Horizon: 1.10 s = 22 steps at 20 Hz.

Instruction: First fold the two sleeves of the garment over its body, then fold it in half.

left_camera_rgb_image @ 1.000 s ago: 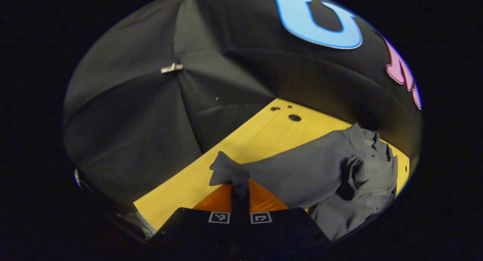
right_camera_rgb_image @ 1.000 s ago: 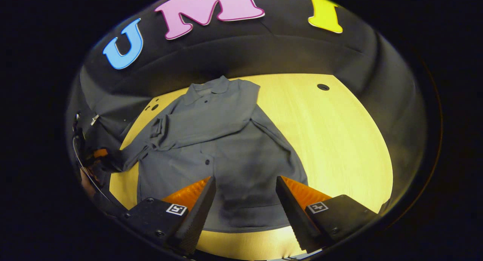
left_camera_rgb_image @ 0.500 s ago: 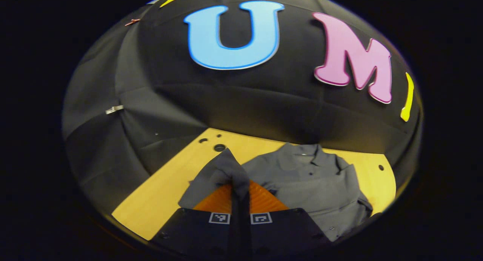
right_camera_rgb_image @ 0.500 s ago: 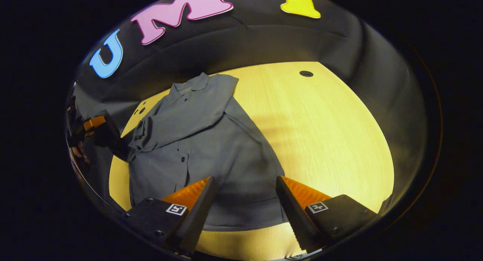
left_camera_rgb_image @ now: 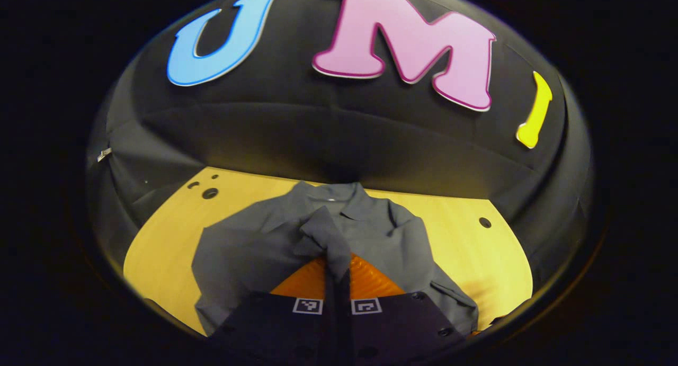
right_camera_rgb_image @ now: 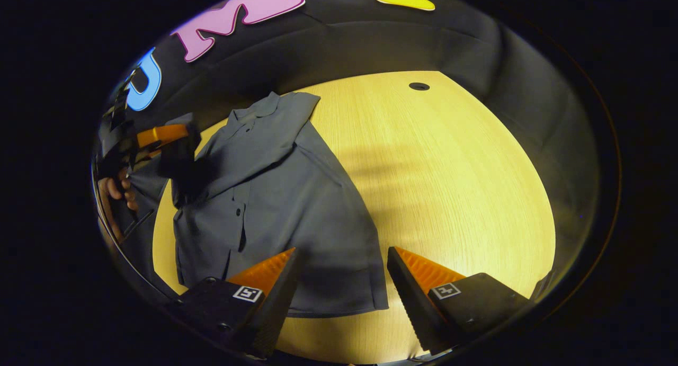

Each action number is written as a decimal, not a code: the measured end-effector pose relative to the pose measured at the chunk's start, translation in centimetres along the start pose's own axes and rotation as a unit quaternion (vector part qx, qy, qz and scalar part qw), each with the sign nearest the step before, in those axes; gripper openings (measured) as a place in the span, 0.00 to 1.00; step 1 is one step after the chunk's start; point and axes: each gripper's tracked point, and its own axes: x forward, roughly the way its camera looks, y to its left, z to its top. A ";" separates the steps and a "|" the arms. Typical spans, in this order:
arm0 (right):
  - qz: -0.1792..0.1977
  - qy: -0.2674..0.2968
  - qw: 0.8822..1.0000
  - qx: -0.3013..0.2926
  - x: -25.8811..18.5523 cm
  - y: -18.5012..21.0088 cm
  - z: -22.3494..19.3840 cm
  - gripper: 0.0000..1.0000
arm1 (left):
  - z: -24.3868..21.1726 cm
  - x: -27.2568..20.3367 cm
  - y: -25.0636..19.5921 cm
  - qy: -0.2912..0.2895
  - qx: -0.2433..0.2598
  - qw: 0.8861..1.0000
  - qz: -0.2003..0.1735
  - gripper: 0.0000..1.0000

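Progress: mid sleeve stage, by the look of it. Grey button-front collared shirt (right_camera_rgb_image: pixel 275 196) lies flat on the pale yellow wood-grain tabletop (right_camera_rgb_image: pixel 455 186), collar toward the booth wall, hem near the front edge. In the right gripper view one sleeve already lies diagonally across the chest from the far shoulder. Second sleeve (left_camera_rgb_image: pixel 323 233) is pinched in the left gripper (left_camera_rgb_image: pixel 337 273): both fingers closed on the cuff end, cloth bunched into a soft peak just ahead of the tips, held above the shirt's body, approx. over the chest. Not yet laid down. So sleeve 1 looks done, sleeve 2 in hand, half-fold still to do.

Right gripper (right_camera_rgb_image: pixel 344 286) hovers by the hem w/ fingers wide apart, gripping nothing; hem edge runs between them.

In the right gripper view, the left gripper sits at far left beside the shirt's shoulder, w/ a hand (right_camera_rgb_image: pixel 114 194) on its grip.

Materials: shirt is thin matte woven cloth, limp, creases softly, small dark buttons down the placket, stiffer turned-down collar. Likely to slump and slide when let go, so the sleeve may not land straight. Table is smooth, fine-grained, w/ round dark holes (left_camera_rgb_image: pixel 210 193) near the far corners. Finger inner faces look ribbed.
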 end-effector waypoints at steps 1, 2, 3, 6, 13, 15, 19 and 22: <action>-0.001 -0.002 1.000 0.000 0.0 -0.1 0.1 0.99 | -0.3 0.7 -1.2 0.007 0.009 1.000 -0.008 0.08; -0.002 -0.006 1.000 0.000 0.0 -0.1 0.2 0.99 | -0.7 1.4 -2.3 0.014 0.018 1.000 -0.015 0.06; -0.001 -0.006 1.000 0.000 0.0 0.0 0.1 0.99 | -1.1 1.9 -3.1 0.020 0.026 0.999 -0.018 0.05; 0.000 0.002 1.000 0.006 0.1 -0.2 -0.2 0.99 | -2.1 3.5 -4.9 0.037 0.040 0.998 -0.018 0.07; -0.003 0.009 1.000 0.028 0.3 -0.6 -0.8 0.99 | -4.7 4.8 -8.4 0.070 0.034 0.996 -0.050 0.30; -0.005 0.008 0.999 0.035 0.4 -0.6 -1.0 0.99 | -5.0 4.3 -8.8 0.073 0.033 0.995 -0.064 0.52; -0.003 0.017 0.999 0.051 -0.4 -0.3 -3.0 0.99 | -5.7 0.5 -8.1 0.073 0.042 0.990 -0.115 0.84; 0.008 0.028 0.998 0.060 -0.4 0.4 -4.0 0.99 | -7.9 -3.9 -5.1 0.085 0.057 0.988 -0.120 0.96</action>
